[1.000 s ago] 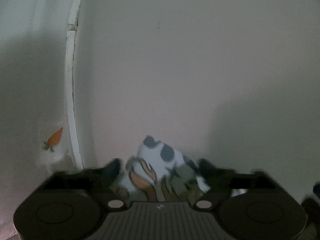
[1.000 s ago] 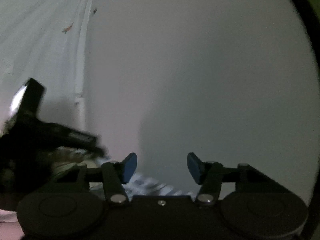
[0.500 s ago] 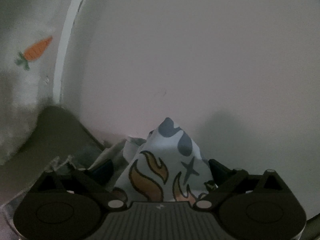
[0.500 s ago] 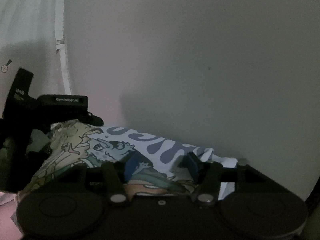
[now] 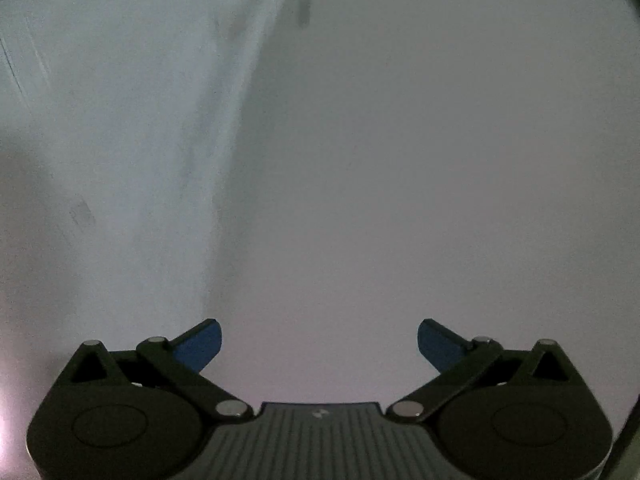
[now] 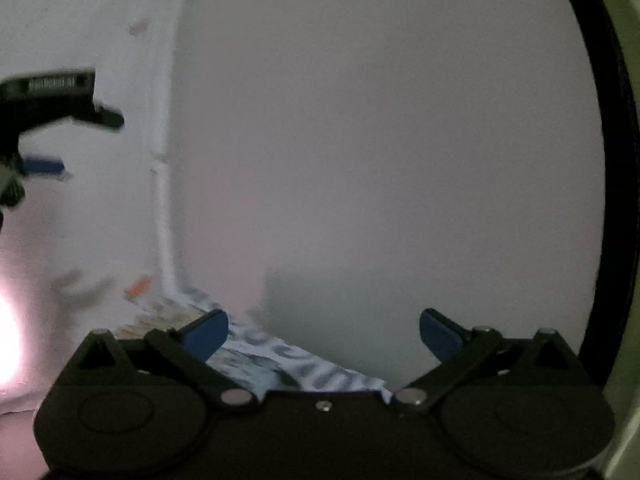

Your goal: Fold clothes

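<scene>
In the left wrist view my left gripper (image 5: 320,344) stands wide, its jaws still opening, with nothing between the blue fingertips (image 5: 200,344); only a bare pale wall lies ahead. In the right wrist view my right gripper (image 6: 324,336) has its jaws opening wide. The printed garment (image 6: 296,364), white with blue and orange cartoon shapes, lies low against the wall beneath and behind the fingers, and no pad presses on it. At the left edge of that view my left gripper (image 6: 52,132) hangs blurred, above the cloth and apart from it.
A pale wall (image 6: 380,140) fills both views. A white trim strip (image 6: 162,220) runs down a corner, with a carrot-print fabric (image 6: 138,286) to its left. A dark curved edge (image 6: 608,160) borders the right side.
The left gripper has risen away from the garment, which has dropped out of its view. The right gripper's jaws have spread wide and stand off the cloth that was between them.
</scene>
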`<state>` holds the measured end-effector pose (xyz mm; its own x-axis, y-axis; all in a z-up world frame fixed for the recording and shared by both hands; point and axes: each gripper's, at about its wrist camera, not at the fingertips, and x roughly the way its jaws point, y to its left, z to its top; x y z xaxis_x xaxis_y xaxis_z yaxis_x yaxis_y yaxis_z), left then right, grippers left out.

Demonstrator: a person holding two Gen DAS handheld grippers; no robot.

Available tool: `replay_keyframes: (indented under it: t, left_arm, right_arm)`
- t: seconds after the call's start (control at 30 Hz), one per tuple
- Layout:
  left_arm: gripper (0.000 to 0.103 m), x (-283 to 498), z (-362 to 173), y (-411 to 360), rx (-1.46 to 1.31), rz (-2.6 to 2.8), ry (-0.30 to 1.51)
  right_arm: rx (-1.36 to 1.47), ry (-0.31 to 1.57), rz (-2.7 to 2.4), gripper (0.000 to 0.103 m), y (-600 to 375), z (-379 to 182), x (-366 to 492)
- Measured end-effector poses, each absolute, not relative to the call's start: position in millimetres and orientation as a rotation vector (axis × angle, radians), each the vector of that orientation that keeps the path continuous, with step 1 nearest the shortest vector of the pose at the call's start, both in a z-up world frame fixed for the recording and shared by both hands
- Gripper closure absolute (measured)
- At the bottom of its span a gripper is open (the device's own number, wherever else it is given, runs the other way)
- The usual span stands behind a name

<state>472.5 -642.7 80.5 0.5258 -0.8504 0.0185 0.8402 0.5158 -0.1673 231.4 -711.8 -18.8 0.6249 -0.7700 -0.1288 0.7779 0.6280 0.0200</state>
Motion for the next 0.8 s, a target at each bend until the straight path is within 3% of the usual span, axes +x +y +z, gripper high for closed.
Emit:
replay_keyframes:
  t: [0.1,0.37,0.8]
  left_arm:
    - [0.000,412,102,-579,-0.174,-0.894,-0.096]
    - [0.000,270,107,-440,-0.079,-0.677,-0.102]
    - [0.000,112,54,-210,0.050,-0.216,0.206]
  right_arm:
    - [0.049,0.045,-0.825,0.000,-683,-3,221]
    - [0.098,-0.069,-0.533,0.000,-592,31,164]
    - [0.120,0.102,-0.178,0.000,-379,32,42]
